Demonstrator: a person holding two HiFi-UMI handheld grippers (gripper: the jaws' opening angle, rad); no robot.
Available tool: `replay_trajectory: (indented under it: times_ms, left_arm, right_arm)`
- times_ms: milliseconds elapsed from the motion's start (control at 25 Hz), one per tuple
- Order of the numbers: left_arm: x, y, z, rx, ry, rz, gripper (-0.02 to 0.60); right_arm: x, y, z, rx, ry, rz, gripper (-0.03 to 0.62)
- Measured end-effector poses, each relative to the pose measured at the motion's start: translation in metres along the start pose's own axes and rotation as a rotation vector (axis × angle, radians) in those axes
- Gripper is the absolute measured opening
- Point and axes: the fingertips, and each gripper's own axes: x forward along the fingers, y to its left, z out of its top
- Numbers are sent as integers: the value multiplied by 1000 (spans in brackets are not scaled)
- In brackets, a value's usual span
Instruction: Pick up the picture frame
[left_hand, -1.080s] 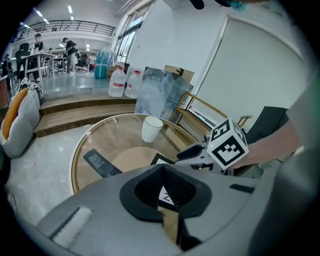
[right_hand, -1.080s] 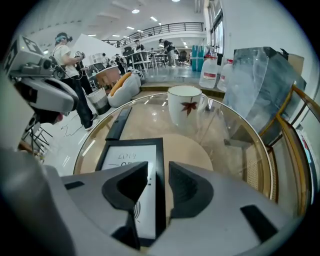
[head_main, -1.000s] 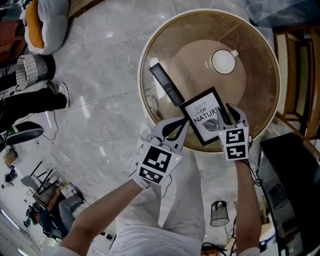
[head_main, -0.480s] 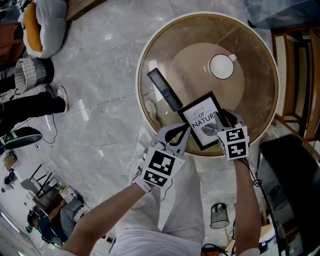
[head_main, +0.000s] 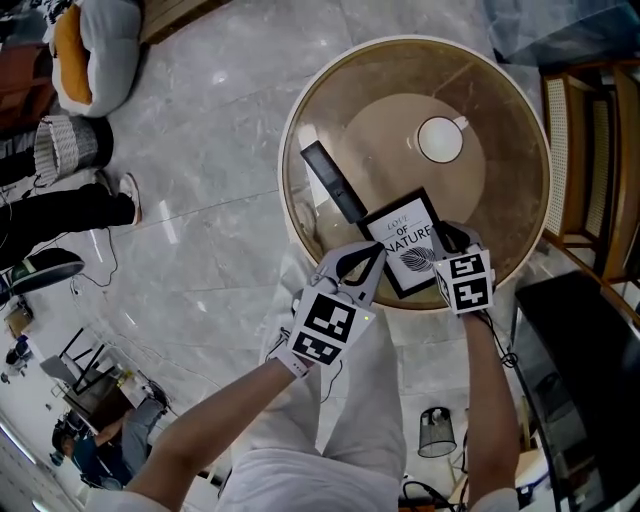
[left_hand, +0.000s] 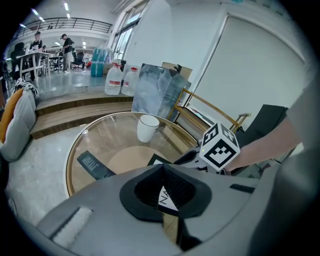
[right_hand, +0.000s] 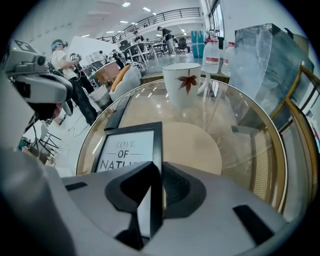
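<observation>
The black picture frame (head_main: 405, 240) with a "LOVE OF NATURE" print lies on the near side of the round glass table (head_main: 500, 230). My left gripper (head_main: 365, 262) is at its near left corner. In the left gripper view the jaws (left_hand: 163, 172) are shut on a sliver of the frame (left_hand: 167, 198). My right gripper (head_main: 450, 240) is at the frame's near right edge. Its jaws (right_hand: 159, 172) are closing, and the frame's black edge (right_hand: 127, 150) stands between the pads, which touch it on both sides.
A white cup (head_main: 440, 138) with a leaf print (right_hand: 182, 82) stands at the table's middle. A black remote (head_main: 335, 182) lies left of the frame. A wicker chair (head_main: 590, 150) stands right of the table, a black case (head_main: 580, 370) near right. A bystander's legs (head_main: 70, 205) are far left.
The right gripper's jaws have come together on the frame's right edge. Both grippers have kept their places at the frame's near corners.
</observation>
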Motion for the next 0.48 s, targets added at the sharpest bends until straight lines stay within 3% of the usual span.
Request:
replay_trajectory:
  times_ms: [480]
  left_arm:
    - [-56, -15, 37, 23, -28, 6, -3]
  right_arm:
    - [-85, 9, 28, 66, -100, -90, 58]
